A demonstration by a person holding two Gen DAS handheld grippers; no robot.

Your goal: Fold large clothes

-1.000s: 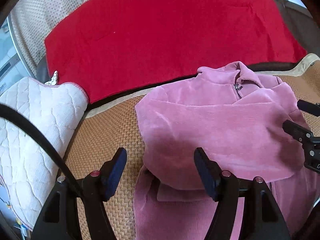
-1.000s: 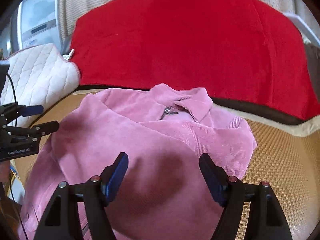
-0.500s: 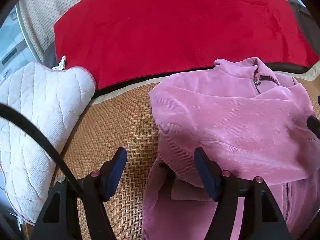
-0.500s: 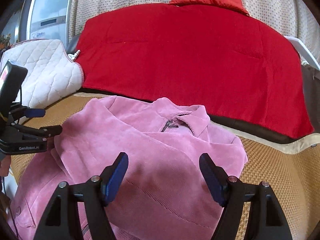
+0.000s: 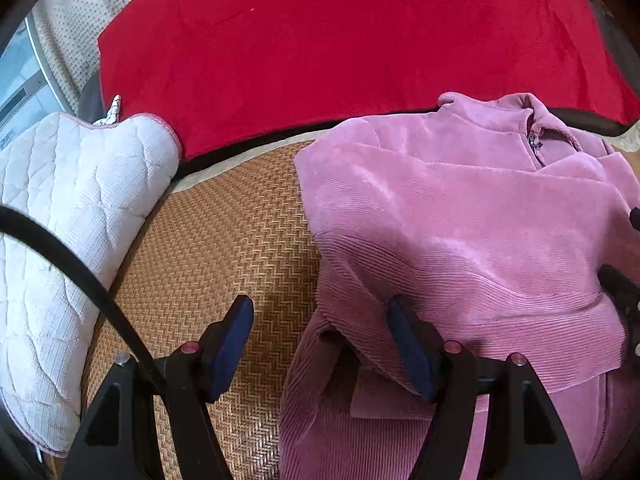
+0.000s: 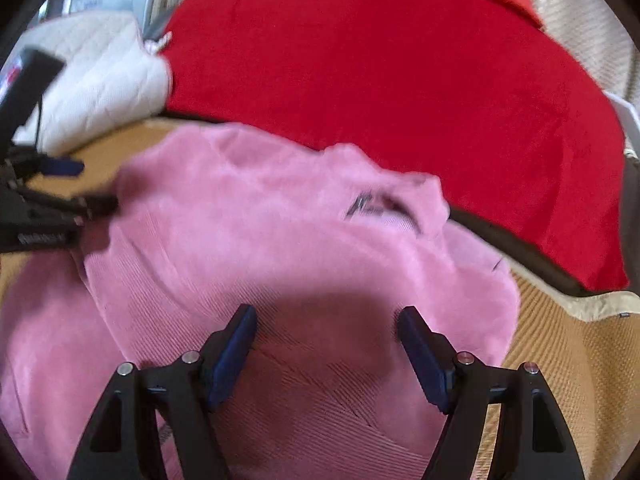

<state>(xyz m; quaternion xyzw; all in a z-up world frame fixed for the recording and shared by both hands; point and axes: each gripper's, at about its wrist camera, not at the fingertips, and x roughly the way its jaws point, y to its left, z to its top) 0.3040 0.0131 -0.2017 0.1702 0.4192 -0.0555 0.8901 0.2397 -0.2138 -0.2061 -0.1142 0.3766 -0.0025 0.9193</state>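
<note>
In the left wrist view, the left gripper (image 5: 320, 324) is hovering with its jaws spread and nothing between the pads, straddling the left edge of the pink corduroy zip-collar jacket (image 5: 460, 220), which is lying partly folded on the woven tan mat (image 5: 224, 248), beside a white quilted cushion (image 5: 68, 216) and a red blanket (image 5: 340, 40).

In the blurred right wrist view, the right gripper (image 6: 326, 332) is hanging released over the jacket's (image 6: 280, 232) middle, grasping nothing.

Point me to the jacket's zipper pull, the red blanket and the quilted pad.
zipper pull (image 5: 535, 143), left wrist view, the metal tab
red blanket (image 5: 340, 48), left wrist view, its middle
quilted pad (image 5: 68, 208), left wrist view, its top
</note>
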